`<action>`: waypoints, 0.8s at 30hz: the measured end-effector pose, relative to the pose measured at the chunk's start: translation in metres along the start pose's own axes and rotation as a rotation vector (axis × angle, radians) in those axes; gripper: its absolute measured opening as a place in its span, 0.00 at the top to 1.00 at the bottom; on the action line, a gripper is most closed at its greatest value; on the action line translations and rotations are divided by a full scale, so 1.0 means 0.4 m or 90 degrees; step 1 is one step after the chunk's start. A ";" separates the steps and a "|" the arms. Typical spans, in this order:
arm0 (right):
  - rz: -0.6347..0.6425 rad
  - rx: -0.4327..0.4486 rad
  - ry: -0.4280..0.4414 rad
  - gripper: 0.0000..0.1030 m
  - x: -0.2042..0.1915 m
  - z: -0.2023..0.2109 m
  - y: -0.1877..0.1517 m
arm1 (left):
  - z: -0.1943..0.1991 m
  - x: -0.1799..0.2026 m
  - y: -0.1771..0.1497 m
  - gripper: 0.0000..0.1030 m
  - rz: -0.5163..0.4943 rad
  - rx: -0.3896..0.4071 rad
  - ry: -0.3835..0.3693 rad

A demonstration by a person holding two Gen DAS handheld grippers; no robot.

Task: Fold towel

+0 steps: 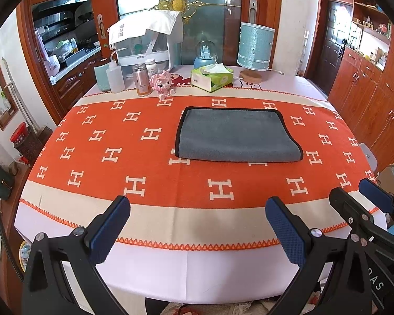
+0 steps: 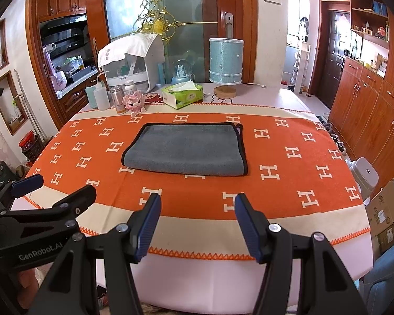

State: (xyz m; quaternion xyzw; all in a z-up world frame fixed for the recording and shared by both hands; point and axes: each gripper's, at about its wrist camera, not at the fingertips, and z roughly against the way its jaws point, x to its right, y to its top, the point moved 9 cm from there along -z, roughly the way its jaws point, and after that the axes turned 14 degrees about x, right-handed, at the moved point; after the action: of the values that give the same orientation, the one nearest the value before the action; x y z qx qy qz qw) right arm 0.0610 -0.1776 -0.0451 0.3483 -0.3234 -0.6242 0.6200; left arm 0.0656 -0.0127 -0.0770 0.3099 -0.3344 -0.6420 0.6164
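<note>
A grey towel [image 1: 236, 136] with black edging lies folded flat in the middle of the orange H-patterned tablecloth [image 1: 113, 141]; it also shows in the right wrist view [image 2: 186, 150]. My left gripper [image 1: 197, 210] is open and empty above the table's near edge, well short of the towel. My right gripper [image 2: 198, 210] is open and empty, also near the front edge. The right gripper shows at the right of the left wrist view [image 1: 359, 199], and the left gripper shows at the left of the right wrist view [image 2: 55, 186].
At the table's far side stand bottles [image 1: 141, 80], a pink toy [image 1: 161, 82], a green tissue box [image 1: 212, 77], a blue lamp [image 1: 254, 47] and a white appliance [image 1: 147, 42]. Wooden cabinets [image 2: 367, 110] line the right wall. Cardboard boxes [image 2: 386, 210] sit at the right.
</note>
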 end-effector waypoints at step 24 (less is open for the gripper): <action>-0.002 -0.004 0.003 0.43 -0.008 0.000 -0.010 | 0.007 -0.015 -0.015 0.01 -0.002 -0.004 0.003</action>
State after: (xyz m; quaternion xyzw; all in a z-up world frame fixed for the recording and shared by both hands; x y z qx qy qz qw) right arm 0.0589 -0.1742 -0.0482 0.3484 -0.3194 -0.6254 0.6209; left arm 0.0599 -0.0063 -0.0804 0.3102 -0.3304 -0.6431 0.6173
